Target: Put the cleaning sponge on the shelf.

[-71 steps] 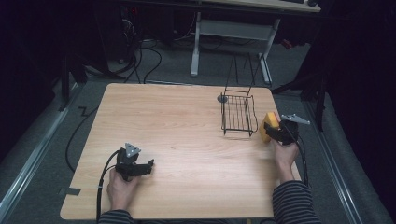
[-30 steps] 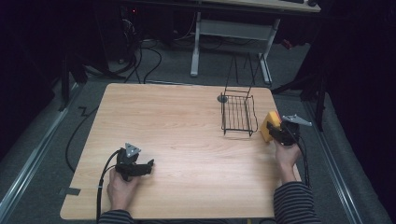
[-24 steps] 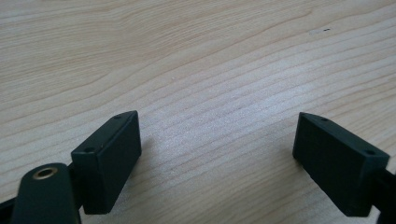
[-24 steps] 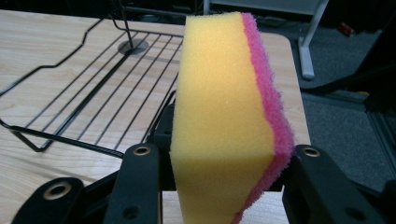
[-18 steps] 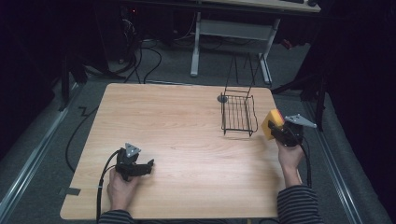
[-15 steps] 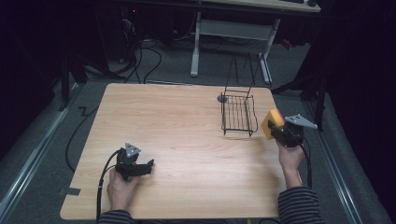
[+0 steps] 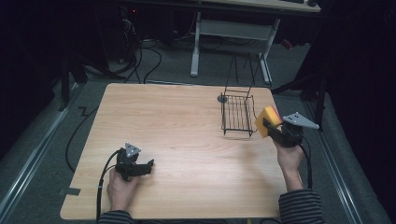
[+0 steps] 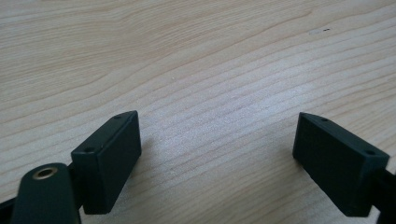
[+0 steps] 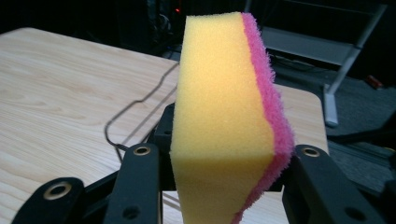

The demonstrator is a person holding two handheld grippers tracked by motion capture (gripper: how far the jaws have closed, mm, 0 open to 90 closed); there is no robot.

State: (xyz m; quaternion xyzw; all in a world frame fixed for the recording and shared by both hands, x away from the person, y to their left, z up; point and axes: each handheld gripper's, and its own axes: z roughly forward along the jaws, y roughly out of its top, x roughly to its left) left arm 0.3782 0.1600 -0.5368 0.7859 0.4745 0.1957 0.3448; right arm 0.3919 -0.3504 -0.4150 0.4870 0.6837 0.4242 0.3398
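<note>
My right gripper [image 7: 269, 125] is shut on a yellow sponge [image 7: 267, 119] with a pink scouring side, held in the air just right of a black wire basket [image 7: 237, 114] at the table's right side. In the right gripper view the sponge [image 9: 229, 107] stands on edge between the jaws, pink face to the right, and the basket's rim wire [image 9: 140, 105] shows behind it. My left gripper [image 7: 148, 165] rests on the table near the front left, open, its jaws wide apart over bare wood [image 8: 219, 121] with nothing between them.
A small dark round disc [image 7: 222, 98] lies at the basket's far left corner. The wooden table [image 7: 173, 126] ends close to the right of the sponge. Desk legs and cables stand on the floor beyond the far edge.
The right gripper with the sponge has lifted and shifted slightly right and away from the person. The left gripper has stayed put.
</note>
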